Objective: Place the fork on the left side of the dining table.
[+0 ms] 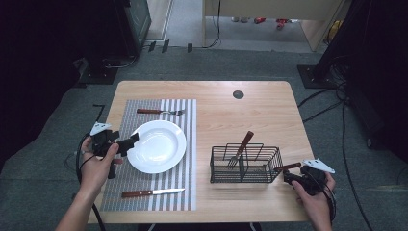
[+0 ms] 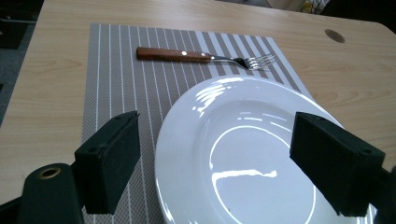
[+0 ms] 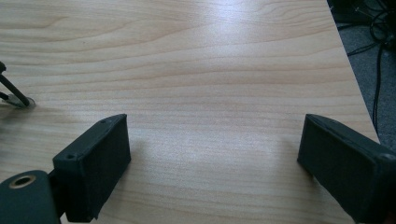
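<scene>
White plate point(image 2: 243, 154) lies between the wide-open, empty left tool point(image 2: 229, 163); right tool point(image 3: 215, 163), likewise, faces bare table point(image 3: 210, 56).

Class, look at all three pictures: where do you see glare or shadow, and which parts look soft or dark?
High view: room edges fall nearly black, the table evenly lit. Left gripper view: bright streaks of glare on the white plate; the fork stays sharp. Right gripper view: a pale sheen on the wood, soft shadow beneath the black jaws.
</scene>
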Tool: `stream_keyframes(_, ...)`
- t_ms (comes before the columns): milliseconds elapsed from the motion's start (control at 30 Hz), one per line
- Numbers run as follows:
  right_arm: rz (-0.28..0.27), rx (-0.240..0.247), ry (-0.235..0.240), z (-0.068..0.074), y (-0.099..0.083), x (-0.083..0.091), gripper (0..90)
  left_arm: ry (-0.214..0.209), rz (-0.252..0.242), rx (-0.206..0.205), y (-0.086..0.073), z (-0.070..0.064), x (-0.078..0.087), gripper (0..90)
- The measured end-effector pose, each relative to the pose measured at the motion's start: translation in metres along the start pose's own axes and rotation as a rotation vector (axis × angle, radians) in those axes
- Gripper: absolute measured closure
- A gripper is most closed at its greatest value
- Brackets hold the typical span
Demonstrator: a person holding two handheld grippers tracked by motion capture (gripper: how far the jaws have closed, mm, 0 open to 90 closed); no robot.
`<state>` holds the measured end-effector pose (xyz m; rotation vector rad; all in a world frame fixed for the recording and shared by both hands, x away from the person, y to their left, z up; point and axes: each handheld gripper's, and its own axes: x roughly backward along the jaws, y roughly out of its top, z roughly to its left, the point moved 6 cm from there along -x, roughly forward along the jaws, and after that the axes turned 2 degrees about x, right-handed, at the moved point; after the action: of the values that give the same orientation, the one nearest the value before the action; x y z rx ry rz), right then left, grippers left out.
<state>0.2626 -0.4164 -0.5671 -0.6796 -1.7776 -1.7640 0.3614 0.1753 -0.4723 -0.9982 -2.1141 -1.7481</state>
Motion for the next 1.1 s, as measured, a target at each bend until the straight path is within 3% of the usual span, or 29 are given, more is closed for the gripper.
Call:
stream_keyframes(200, 0.001, 0.000, 0.000, 0.000, 0.000, 0.000, 8.7, 0.020, -0.026, -0.006, -0.017, 0.006, 0.019, 16.9)
stream_keyframes(400, 0.001, -0.001, 0.000, 0.000, 0.000, 0.000, 8.7, 0.038, -0.020, -0.013, -0.035, 0.016, 0.030, 16.9)
stream_keyframes(433, 0.001, -0.001, 0.000, 0.000, 0.000, 0.000, 8.7, 0.057, -0.011, -0.024, -0.043, 0.021, 0.033, 16.9)
stream_keyframes(833, 0.001, -0.002, 0.000, 0.000, 0.000, 0.000, 8.7, 0.106, 0.042, -0.018, -0.078, 0.043, 0.037, 16.9)
stream_keyframes(1100, 0.001, -0.001, 0.000, 0.000, 0.000, 0.000, 8.7, 0.136, 0.075, -0.027, -0.097, 0.051, 0.027, 16.9)
